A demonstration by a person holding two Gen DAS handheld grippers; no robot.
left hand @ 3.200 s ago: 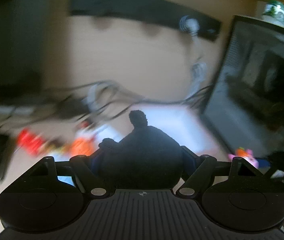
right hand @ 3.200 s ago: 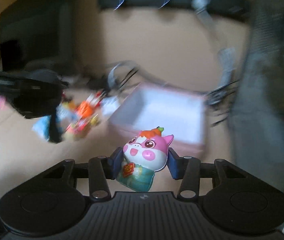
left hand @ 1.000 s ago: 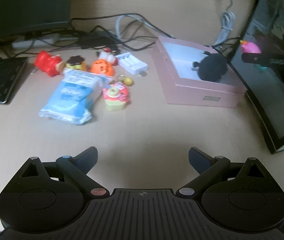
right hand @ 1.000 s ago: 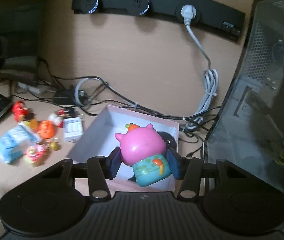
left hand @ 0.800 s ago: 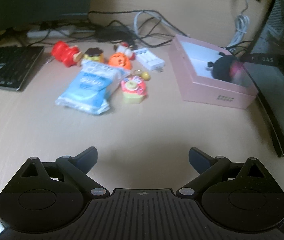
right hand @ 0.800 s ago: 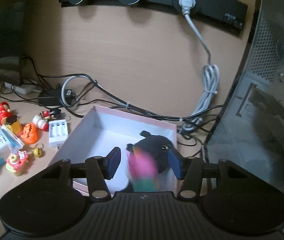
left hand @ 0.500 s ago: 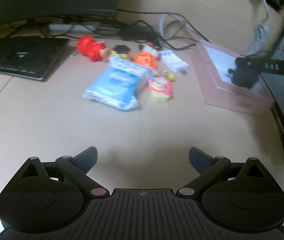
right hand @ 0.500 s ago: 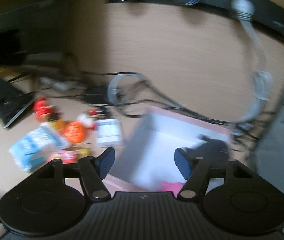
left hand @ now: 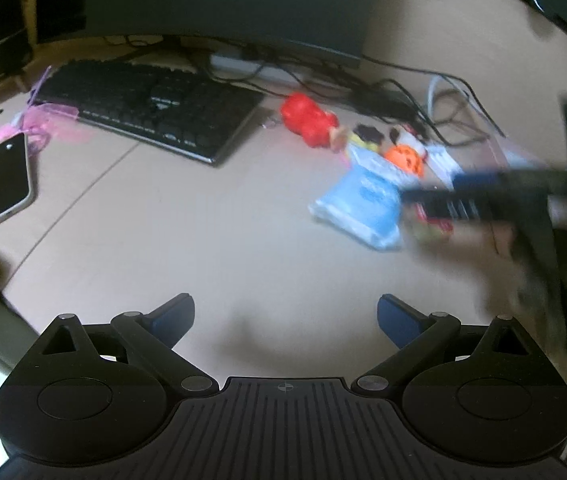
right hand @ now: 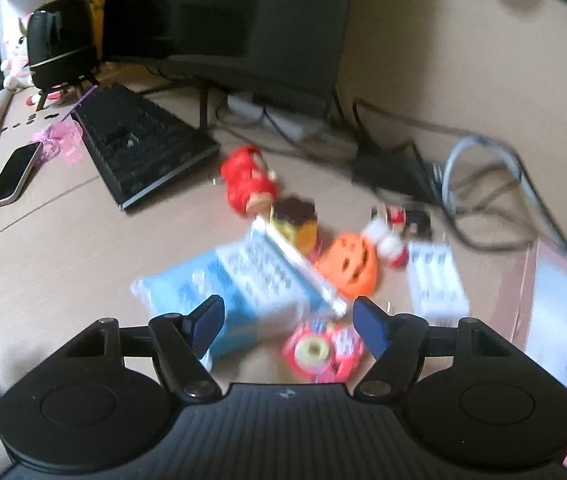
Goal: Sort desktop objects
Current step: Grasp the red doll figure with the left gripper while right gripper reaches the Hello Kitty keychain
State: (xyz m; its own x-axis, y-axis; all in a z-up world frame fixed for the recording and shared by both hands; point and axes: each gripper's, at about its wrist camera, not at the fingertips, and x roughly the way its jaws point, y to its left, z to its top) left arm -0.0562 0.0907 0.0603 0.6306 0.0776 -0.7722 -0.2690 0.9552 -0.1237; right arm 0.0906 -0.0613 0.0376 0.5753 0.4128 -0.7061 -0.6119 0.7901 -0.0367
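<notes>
My right gripper [right hand: 288, 322] is open and empty, low over a pile of small things: a blue tissue pack [right hand: 239, 284], a pink donut toy [right hand: 321, 350], an orange pumpkin toy [right hand: 349, 266], a red figure [right hand: 249, 184] and a white battery case [right hand: 435, 280]. The pink box [right hand: 563, 300] is at the right edge. My left gripper [left hand: 285, 316] is open and empty over bare desk. In its view the tissue pack [left hand: 363, 204], red figure [left hand: 309, 124] and pumpkin [left hand: 405, 160] lie ahead to the right, with the blurred right gripper [left hand: 495, 200] above them.
A black keyboard [left hand: 151, 108] and a phone [left hand: 6, 178] lie on the left of the desk. A monitor [right hand: 243, 20] stands behind, with a tangle of cables [right hand: 463, 172] at its right. A black speaker [right hand: 61, 40] stands at far left.
My right gripper let the pink pig toy go into the box, opened, and swung left over the toy pile. My left gripper drew back and turned left, opened and empty.
</notes>
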